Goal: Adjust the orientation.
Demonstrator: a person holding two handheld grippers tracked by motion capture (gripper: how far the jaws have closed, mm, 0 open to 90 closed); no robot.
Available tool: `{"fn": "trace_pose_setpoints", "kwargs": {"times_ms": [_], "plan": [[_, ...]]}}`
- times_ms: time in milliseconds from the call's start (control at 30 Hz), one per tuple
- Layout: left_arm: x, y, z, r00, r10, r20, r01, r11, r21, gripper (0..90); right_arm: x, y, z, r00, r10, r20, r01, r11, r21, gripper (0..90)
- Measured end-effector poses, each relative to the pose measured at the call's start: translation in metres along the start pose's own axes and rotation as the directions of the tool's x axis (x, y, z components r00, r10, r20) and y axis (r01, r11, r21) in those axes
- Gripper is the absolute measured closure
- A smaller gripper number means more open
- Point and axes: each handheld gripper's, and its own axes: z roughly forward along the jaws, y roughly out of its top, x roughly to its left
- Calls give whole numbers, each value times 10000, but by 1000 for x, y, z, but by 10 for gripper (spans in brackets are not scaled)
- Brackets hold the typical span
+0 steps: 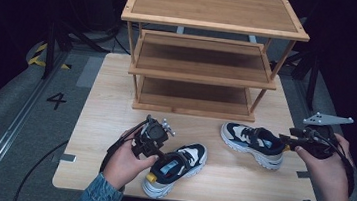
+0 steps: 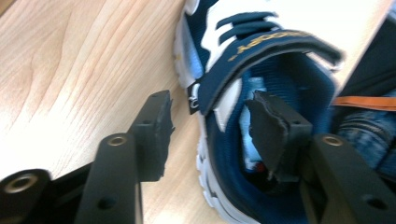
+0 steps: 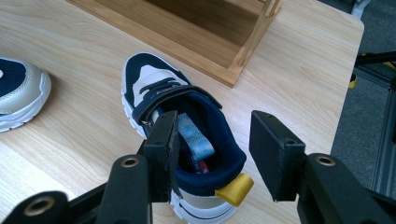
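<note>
The wooden rack [image 1: 206, 58] is standing on the worktop [image 1: 106, 103]. The left gripper [image 2: 210, 135] is holding its fingers apart astride the left shoe [image 1: 177, 168]'s collar wall. The right gripper [image 3: 212, 149] is spreading its fingers around the right shoe [image 3: 180, 135]'s heel.

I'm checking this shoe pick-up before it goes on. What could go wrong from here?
1. The left gripper stands open astride the collar of the left shoe; closing on that thin, soft wall, it may slip.
2. The right gripper is open around the heel of the right shoe, near the yellow pull tab; catching the tab alone could let the shoe swing.
3. The wooden rack stands close behind; a lifted shoe might knock it.
</note>
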Motion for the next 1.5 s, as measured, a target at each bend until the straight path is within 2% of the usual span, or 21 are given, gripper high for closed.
{"fn": "trace_pose_setpoints", "kwargs": {"times_ms": [67,133,200,267,300,367,433,567,667,867,967,1033,1067,1133,1300,1400,1500], "plan": [[0,1,7,10000,-46,25,46,9998,177,472,-1,-1,-1,10000,11,9,-11,10000,-26,532],[1,3,13,9999,120,23,-121,9992,373,503,-1,-2,-1,10000,82,-13,-82,10000,-14,529],[4,3,16,9995,81,297,-91,9993,355,518,-2,-3,-2,10000,82,-31,-82,10000,-19,524],[5,3,18,9976,42,693,-58,9997,228,565,-2,-4,-2,9999,118,-30,-118,9999,-23,520],[5,4,17,9965,95,834,-119,9995,281,618,-2,-5,-2,9999,132,-20,-132,9999,-5,519],[4,5,17,9967,179,787,-204,9993,302,680,-2,-5,-2,9999,150,-2,-150,9999,14,518],[3,6,16,9982,305,519,-321,9990,298,699,-2,-7,-2,9999,162,13,-162,9999,10,515],[6,6,14,9991,192,368,-200,9996,223,730,-3,-9,-4,9998,207,32,-207,9998,1,515],[11,5,11,9997,-82,215,82,10000,13,741,-4,-10,-4,9996,274,54,-274,9996,12,515],[31,4,4,9974,-662,-291,650,9970,-410,741,-6,-15,-3,9993,361,97,-363,9992,148,515],[45,4,4,9938,-1008,-463,977,9931,-644,741,-6,-18,-4,9991,406,146,-409,9990,198,515],[50,5,5,9874,-1423,-693,1379,9884,-639,740,-6,-19,-5,9990,406,191,-410,9989,212,515],[53,6,7,9859,-1448,-841,1391,9878,-700,739,-5,-20,-5,9988,440,205,-445,9987,251,515],[57,6,9,9830,-1625,-854,1551,9841,-867,737,-4,-21,-4,9989,420,232,-427,9985,332,515],[65,4,13,9797,-1948,-484,1893,9768,-997,713,-1,-22,-3,9991,348,233,-358,9984,427,515],[66,2,9,9800,-1970,-282,1933,9758,-1022,636,-1,-21,-3,9991,329,257,-338,9988,365,514],[64,-1,2,9791,-2000,-370,1947,9741,-1149,528,-1,-20,-3,9993,294,223,-302,9989,353,513]]}}
